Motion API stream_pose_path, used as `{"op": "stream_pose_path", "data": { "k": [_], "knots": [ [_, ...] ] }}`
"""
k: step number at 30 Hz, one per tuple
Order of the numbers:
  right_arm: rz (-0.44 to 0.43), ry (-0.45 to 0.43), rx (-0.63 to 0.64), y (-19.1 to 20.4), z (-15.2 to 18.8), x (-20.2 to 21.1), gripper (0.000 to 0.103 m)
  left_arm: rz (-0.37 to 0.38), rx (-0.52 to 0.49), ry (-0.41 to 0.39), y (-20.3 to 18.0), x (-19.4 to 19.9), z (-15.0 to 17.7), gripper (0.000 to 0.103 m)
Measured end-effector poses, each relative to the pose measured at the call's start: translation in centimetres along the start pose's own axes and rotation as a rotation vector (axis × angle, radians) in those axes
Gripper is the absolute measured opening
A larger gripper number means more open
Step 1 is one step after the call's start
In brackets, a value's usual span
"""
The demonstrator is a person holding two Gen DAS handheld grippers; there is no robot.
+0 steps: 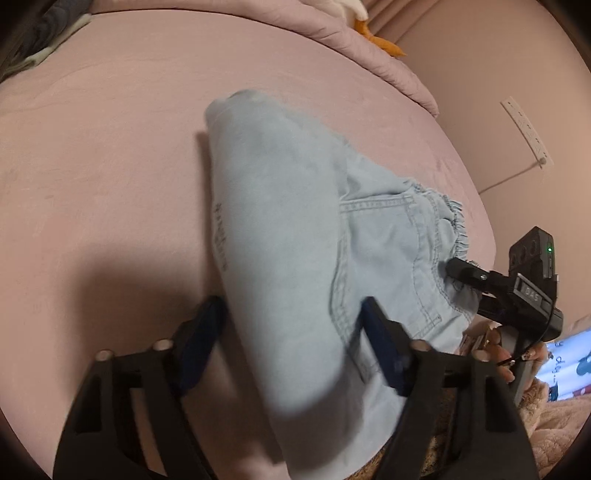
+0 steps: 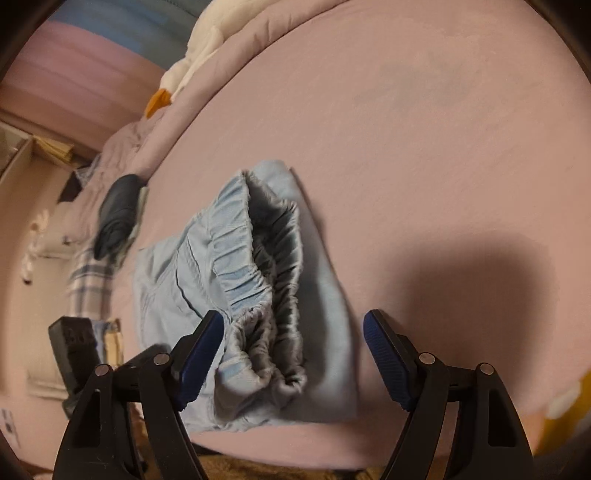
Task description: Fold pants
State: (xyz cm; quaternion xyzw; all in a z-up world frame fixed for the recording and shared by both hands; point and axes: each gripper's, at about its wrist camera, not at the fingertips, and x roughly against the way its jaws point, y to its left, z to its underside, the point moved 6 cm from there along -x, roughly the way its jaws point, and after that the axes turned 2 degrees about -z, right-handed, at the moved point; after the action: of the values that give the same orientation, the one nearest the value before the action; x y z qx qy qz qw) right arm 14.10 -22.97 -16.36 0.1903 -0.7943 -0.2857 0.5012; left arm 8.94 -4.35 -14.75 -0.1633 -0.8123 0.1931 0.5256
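Light blue denim pants (image 1: 295, 236) lie folded on the pink bed (image 1: 110, 155), near its front edge. My left gripper (image 1: 291, 332) is open and straddles the folded leg, one blue pad on each side. In the right wrist view the elastic waistband (image 2: 262, 280) faces me, and my right gripper (image 2: 291, 339) is open around the waistband end of the pants (image 2: 325, 302). The right gripper also shows in the left wrist view (image 1: 458, 271), its fingertip at the waistband.
A pink quilt (image 1: 369, 48) and an orange and white plush toy (image 1: 369, 26) lie at the far side of the bed. A dark folded garment (image 2: 118, 214) and a plaid cloth (image 2: 88, 280) lie at the bed's left side. A white power strip (image 1: 528, 129) hangs on the wall.
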Motion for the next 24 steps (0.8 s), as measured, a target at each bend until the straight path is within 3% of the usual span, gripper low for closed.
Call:
{"op": "stream_pose_path", "data": {
  "k": [3, 5, 7, 10, 15, 24],
  "knots": [
    [-0.039, 0.017, 0.017, 0.9, -0.3, -0.7, 0.079, 0.033, 0.044, 0.004, 0.4, -0.4, -0.3, 0.059],
    [-0.034, 0.023, 0.040, 1.7, -0.5, -1.8, 0.076, 0.053, 0.067, 0.001, 0.6, -0.3, -0.3, 0.050],
    [0.018, 0.013, 0.066, 2.3, -0.3, -2.1, 0.060, 0.073, 0.095, -0.001, 0.7, -0.3, -0.1, 0.034],
    [0.048, -0.001, 0.076, 3.4, 0.3, -1.7, 0.043, 0.077, 0.095, -0.011, 0.4, 0.8, 0.4, 0.024],
    [0.031, -0.025, 0.127, 6.4, 1.8, 0.3, 0.039, 0.046, 0.094, -0.055, -0.6, 4.4, 1.4, 0.013],
    [0.010, -0.026, 0.246, 10.9, 2.5, 0.3, 0.039, -0.022, 0.078, -0.170, 0.1, 10.9, 2.5, 0.013]
  ]
}}
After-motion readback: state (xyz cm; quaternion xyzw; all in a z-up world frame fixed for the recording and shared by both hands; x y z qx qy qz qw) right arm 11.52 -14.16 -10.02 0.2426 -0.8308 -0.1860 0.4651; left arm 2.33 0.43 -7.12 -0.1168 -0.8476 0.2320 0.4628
